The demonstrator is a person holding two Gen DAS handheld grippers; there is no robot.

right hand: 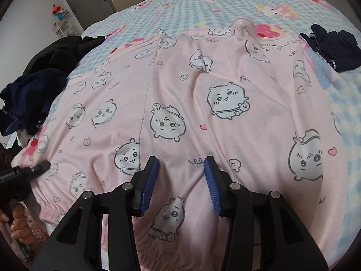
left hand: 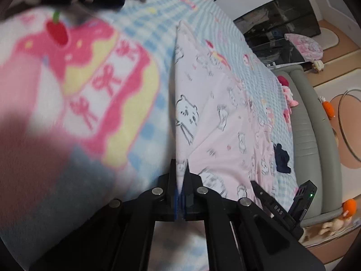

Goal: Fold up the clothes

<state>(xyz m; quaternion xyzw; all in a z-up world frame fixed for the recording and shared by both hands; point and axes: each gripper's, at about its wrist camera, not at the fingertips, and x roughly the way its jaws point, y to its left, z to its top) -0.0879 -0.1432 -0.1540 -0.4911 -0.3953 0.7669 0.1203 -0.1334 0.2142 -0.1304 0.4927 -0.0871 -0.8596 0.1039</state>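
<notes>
Left gripper [left hand: 182, 174] clenched on a raised edge of the pink garment [left hand: 216, 122], which stretches ahead of it over the checked blanket [left hand: 144, 22] on the bed. Right gripper [right hand: 181, 169] released, its blue pads [right hand: 147, 184] parted just above the flat garment. Dark clothes [right hand: 33, 94] lie to its left, another dark piece [right hand: 334, 47] far right. No container shows.

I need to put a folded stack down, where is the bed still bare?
Bare checked blanket lies beyond the pink garment's far edge. A smaller strip runs along its right side, below the navy bundle. The left side is crowded with the dark clothes pile.
</notes>
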